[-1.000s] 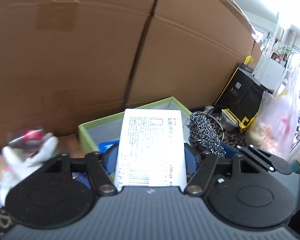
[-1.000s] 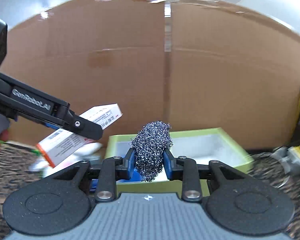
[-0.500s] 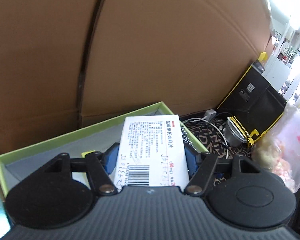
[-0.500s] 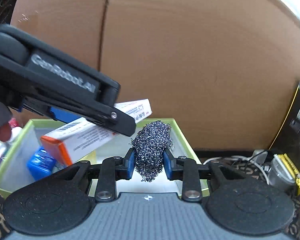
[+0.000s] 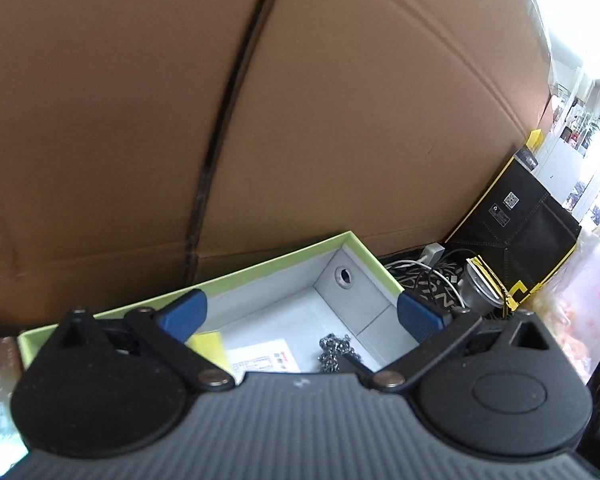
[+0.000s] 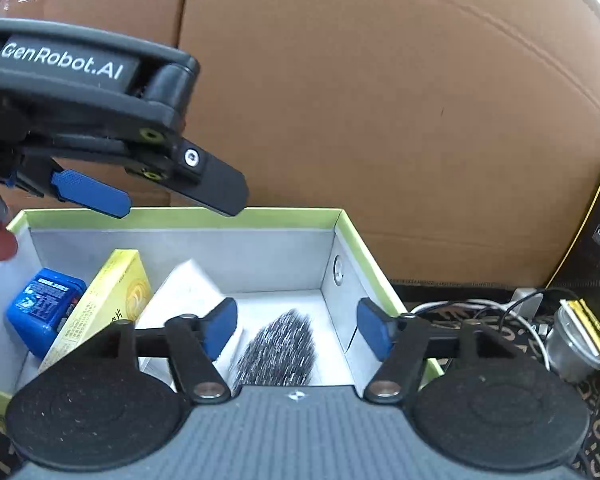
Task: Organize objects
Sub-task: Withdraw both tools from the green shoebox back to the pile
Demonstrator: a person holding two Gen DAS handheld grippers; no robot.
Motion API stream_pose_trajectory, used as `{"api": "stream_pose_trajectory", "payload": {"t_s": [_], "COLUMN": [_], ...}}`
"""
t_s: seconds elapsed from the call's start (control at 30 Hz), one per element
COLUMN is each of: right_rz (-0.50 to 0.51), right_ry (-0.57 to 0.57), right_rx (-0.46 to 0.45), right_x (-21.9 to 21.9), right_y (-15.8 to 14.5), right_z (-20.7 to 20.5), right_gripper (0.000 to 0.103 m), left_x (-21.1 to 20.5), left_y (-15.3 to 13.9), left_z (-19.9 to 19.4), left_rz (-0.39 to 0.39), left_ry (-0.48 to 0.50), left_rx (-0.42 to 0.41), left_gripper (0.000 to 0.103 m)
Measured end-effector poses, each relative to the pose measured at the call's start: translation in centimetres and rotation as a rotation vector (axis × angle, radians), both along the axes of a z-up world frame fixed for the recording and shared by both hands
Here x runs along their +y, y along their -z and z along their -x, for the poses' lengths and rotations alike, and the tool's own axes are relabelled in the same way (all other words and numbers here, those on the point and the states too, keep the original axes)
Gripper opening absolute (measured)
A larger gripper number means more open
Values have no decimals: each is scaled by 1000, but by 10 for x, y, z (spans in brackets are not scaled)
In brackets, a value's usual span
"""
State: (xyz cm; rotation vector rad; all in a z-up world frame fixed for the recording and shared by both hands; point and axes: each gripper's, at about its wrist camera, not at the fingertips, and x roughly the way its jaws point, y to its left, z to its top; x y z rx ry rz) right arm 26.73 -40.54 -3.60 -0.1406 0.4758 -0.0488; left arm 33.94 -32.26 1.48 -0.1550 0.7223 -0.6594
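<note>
A brown cardboard wall (image 6: 380, 100) fills the upper frame. Below it sits the green-rimmed box (image 6: 180, 213), holding a yellow carton (image 6: 108, 300), a white medicine box (image 5: 260, 358) and a steel scourer (image 6: 280, 348). Both the left tool (image 5: 300, 314) and right tool (image 6: 296, 330) are opening, nothing between their jaws.

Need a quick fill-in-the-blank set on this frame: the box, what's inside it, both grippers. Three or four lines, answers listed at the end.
1. The steel wool scourer lies inside the ____-rimmed box.
2. The right gripper has its jaws opening, its ____ pads clear of the scourer.
3. The left gripper holds ____ between its opening jaws.
4. The yellow carton leans beside a ____ packet.

Missing words: green; blue; nothing; blue
</note>
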Motion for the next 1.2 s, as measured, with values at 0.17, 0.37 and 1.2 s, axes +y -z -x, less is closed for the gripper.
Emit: {"api": "stream_pose_trajectory", "payload": {"t_s": [0.17, 0.37, 1.2], "right_rz": [1, -33, -265], "right_ry": [-11, -31, -358], "right_rx": [-60, -179, 15], "right_x": [5, 28, 187], "right_y": [-25, -55, 25], "right_z": [29, 91, 185], "right_gripper": [78, 89, 90], "left_x": [19, 75, 333], "left_y": [-25, -53, 60], "left_z": [40, 109, 234], "left_rz": [-49, -78, -117], "left_ry": [-33, -57, -453], "left_rx": [-91, -164, 100], "left_gripper": [103, 103, 103]}}
